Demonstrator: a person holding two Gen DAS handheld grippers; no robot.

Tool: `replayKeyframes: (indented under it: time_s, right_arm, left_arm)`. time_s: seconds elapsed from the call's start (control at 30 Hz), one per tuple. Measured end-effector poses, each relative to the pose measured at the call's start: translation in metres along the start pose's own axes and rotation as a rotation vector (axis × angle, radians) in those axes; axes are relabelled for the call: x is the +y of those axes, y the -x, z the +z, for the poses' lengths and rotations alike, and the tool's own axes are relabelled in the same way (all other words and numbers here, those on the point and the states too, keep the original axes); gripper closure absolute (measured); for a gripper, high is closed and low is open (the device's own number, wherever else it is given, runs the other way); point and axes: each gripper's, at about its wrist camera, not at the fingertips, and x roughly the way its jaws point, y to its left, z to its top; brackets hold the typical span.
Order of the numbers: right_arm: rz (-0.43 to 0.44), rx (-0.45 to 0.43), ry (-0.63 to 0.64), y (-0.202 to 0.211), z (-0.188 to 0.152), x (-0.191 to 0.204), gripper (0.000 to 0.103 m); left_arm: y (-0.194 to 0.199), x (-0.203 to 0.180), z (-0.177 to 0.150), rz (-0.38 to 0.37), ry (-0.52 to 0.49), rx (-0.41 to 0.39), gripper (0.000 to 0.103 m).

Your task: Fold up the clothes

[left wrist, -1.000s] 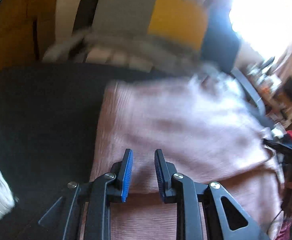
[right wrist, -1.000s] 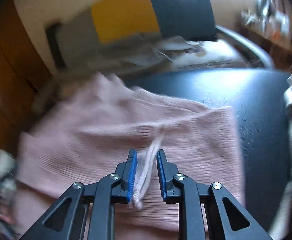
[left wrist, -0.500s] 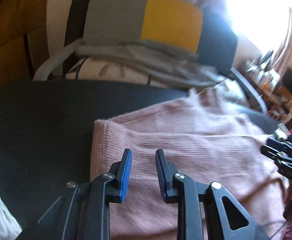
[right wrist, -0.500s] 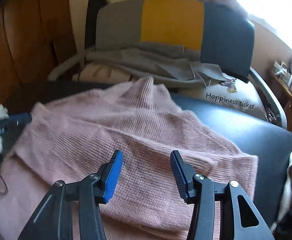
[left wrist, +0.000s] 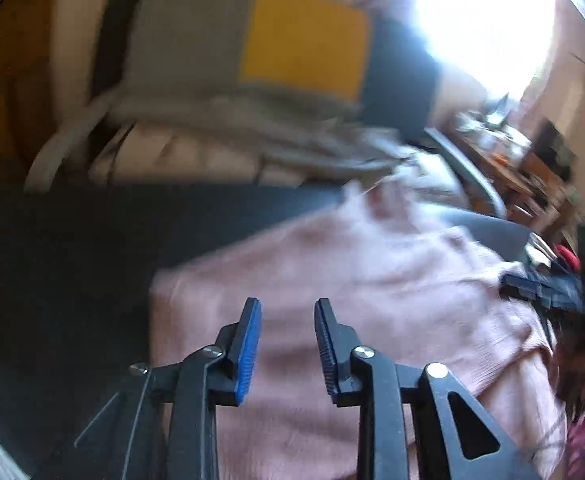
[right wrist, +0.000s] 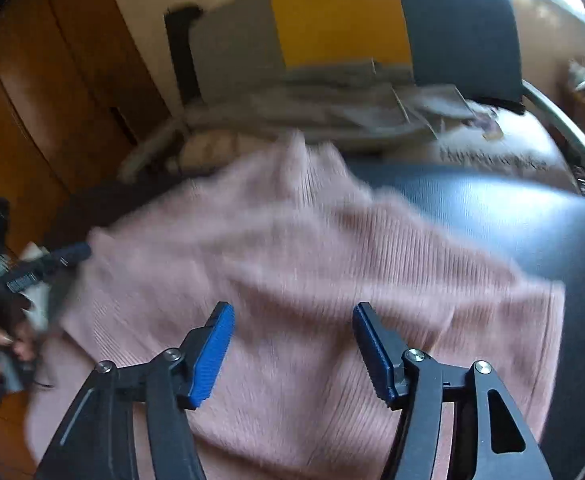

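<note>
Sweater (right wrist: 292, 272), pink ribbed knit, lying spread across dark table (right wrist: 532, 220), collar pointing toward chair (right wrist: 332, 12) with grey, yellow and navy back. Left gripper (left wrist: 286, 308) hovering over sweater's near-left part, jaws narrowly parted, gripping nothing. Right gripper (right wrist: 292, 314) hovering over sweater's middle, jaws spread wide, gripping nothing. Both views blurring.

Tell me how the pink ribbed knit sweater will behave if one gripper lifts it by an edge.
The pink ribbed knit sweater already wrinkles, so it will probably droop. Its ribbing likely stretches and grips rather than slips.
</note>
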Motion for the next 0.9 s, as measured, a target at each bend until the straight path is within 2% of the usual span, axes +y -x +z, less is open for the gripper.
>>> replayKeyframes:
  time_s: [0.03, 0.07, 0.17, 0.3, 0.43, 0.53, 0.67, 0.7, 0.73, 0.77, 0.8, 0.83, 0.9]
  right_arm:
    - [0.039, -0.01, -0.021, 0.003, 0.012, -0.008, 0.025]
    - [0.063, -0.019, -0.049, 0.004, 0.025, -0.018, 0.024]
    - [0.115, 0.016, -0.083, -0.011, 0.06, -0.041, 0.024]
    - [0.124, 0.11, -0.01, -0.055, 0.097, -0.046, 0.028]
    - [0.134, 0.211, 0.033, -0.104, 0.112, -0.053, 0.031]
    - [0.153, 0.245, 0.033, -0.128, 0.122, -0.063, 0.034]
    - [0.196, 0.245, 0.08, -0.14, 0.132, -0.057, 0.036]
    - [0.204, 0.248, 0.092, -0.143, 0.134, -0.055, 0.045]
    - [0.186, 0.254, 0.117, -0.146, 0.133, -0.051, 0.062]
    - [0.182, 0.263, 0.126, -0.148, 0.134, -0.049, 0.072]
    - [0.178, 0.272, 0.135, -0.151, 0.134, -0.048, 0.094]
    - [0.173, 0.274, 0.138, -0.15, 0.134, -0.046, 0.097]
    - [0.166, 0.268, 0.139, -0.147, 0.133, -0.044, 0.097]
  left_arm:
    - [-0.007, -0.006, 0.012, -0.02, -0.033, 0.004, 0.074]
    - [-0.016, -0.01, 0.023, -0.037, -0.058, 0.021, 0.074]
    - [-0.047, -0.024, 0.05, -0.089, -0.131, 0.087, 0.071]
    - [-0.092, -0.035, 0.071, -0.126, -0.197, 0.169, 0.07]
    - [-0.133, -0.039, 0.081, -0.15, -0.237, 0.246, 0.069]
    - [-0.16, -0.043, 0.086, -0.161, -0.247, 0.29, 0.069]
    - [-0.176, -0.052, 0.096, -0.209, -0.257, 0.293, 0.069]
    - [-0.179, -0.054, 0.097, -0.215, -0.255, 0.297, 0.07]
    - [-0.182, -0.056, 0.098, -0.217, -0.25, 0.3, 0.071]
    - [-0.186, -0.058, 0.1, -0.219, -0.245, 0.302, 0.073]
    - [-0.189, -0.058, 0.101, -0.201, -0.232, 0.302, 0.089]
    - [-0.19, -0.057, 0.103, -0.191, -0.206, 0.3, 0.097]
    - [-0.182, -0.055, 0.103, -0.195, -0.178, 0.269, 0.098]
